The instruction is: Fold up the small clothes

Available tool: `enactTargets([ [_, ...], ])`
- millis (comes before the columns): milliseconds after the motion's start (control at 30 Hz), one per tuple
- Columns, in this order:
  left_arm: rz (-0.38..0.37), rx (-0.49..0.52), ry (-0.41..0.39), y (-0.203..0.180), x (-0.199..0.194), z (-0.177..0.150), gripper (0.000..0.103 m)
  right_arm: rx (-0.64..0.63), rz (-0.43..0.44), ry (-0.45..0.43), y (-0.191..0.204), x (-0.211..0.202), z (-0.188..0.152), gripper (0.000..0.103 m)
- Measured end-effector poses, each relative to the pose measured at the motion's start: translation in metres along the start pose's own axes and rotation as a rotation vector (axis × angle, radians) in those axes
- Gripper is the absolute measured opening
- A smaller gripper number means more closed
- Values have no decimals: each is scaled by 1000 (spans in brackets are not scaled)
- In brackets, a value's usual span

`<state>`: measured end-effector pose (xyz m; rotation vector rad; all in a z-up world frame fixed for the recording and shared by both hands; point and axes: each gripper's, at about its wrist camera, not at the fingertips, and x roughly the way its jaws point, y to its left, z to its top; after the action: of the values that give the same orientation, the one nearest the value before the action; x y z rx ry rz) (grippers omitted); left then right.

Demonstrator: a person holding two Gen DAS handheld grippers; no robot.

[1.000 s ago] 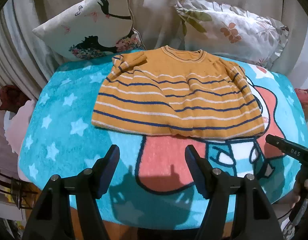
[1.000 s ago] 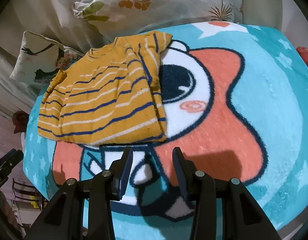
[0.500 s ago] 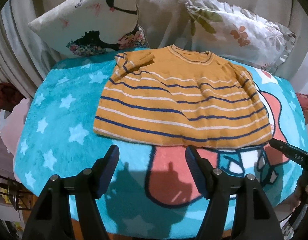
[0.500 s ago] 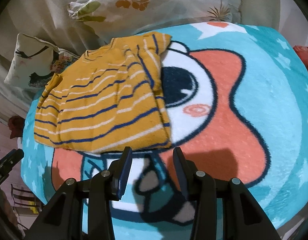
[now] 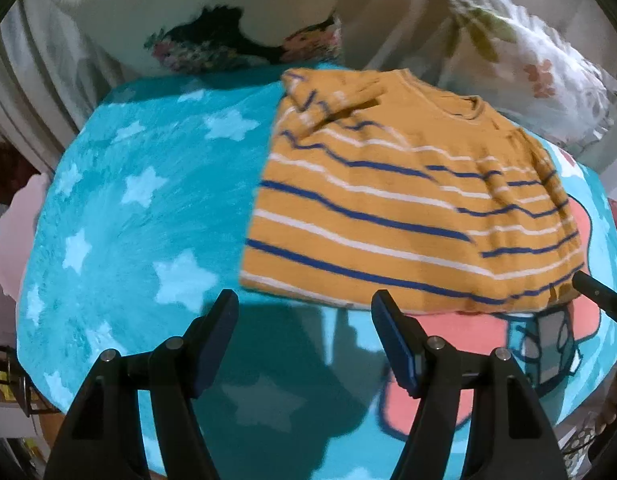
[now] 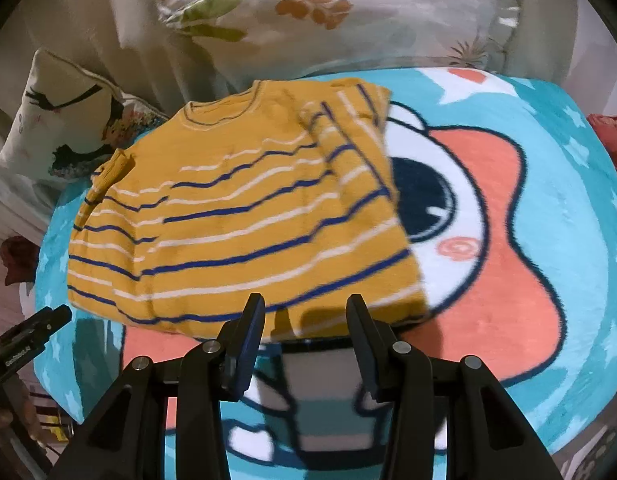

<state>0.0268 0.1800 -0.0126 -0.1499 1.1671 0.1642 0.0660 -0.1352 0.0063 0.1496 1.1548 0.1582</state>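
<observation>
A small mustard-yellow sweater point(image 5: 408, 208) with blue and white stripes lies flat on a turquoise star-print blanket point(image 5: 120, 220), both sleeves folded in over its body. My left gripper point(image 5: 304, 304) stands open just short of the hem's left corner, nothing between its fingers. In the right wrist view the same sweater point(image 6: 236, 216) fills the left half, and my right gripper point(image 6: 304, 308) is open over the hem near its right corner, with no cloth pinched. The tip of the other gripper point(image 5: 596, 296) pokes in at the right of the left view.
Two printed pillows point(image 5: 212, 28) point(image 6: 340, 20) lean against the back behind the sweater. The blanket point(image 6: 548, 208) carries a large pink cartoon figure to the right. A red cloth point(image 6: 612, 136) lies at the far right edge. The blanket drops off at the near edge.
Both grippers have moved in toward the sweater's hem; the left one shifted left and lower toward the left corner, the right one shifted toward the right corner. Jaw widths look unchanged.
</observation>
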Motion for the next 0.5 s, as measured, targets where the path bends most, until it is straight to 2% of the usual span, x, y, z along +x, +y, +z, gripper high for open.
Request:
enactTargets([
  [167,8,-32,48,26,33,6,68,-24,-11,19,32,13,1,46],
  [300,47,-6,71,36,55,11,68,-24,-20,48,49,26,-2,46],
  [367,38,-6,71,40,59,14,73,-19,-17,58,52,28,-5,46],
  [500,29,-26,54,53,59,21,74,-30,-41,61,58,27,-8,46],
])
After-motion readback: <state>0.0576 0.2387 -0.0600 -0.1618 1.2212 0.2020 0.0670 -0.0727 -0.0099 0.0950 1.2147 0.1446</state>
